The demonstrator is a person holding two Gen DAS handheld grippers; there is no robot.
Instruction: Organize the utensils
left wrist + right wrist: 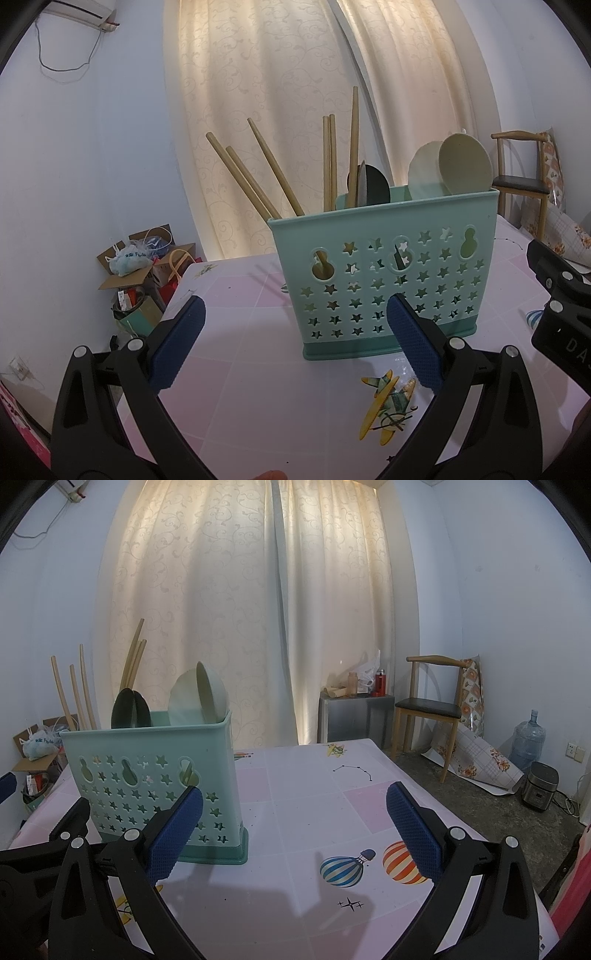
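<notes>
The left tongs (295,343) are wide open and hold nothing. The green basket (384,273) stands up on the counter (240,387), just in front of them and a bit to their right. The right tongs (295,827) are wide open and empty too, with the basket in front of them on their left. Wooden chopsticks (258,173) stick out of the basket's far left part. Dark spoons (373,184) sit in the middle, and pale spoons (461,166) on the right.

home room | curtains (258,609) | wooden chair (428,705) | rice cooker (539,792) | water jug (526,738)
</notes>
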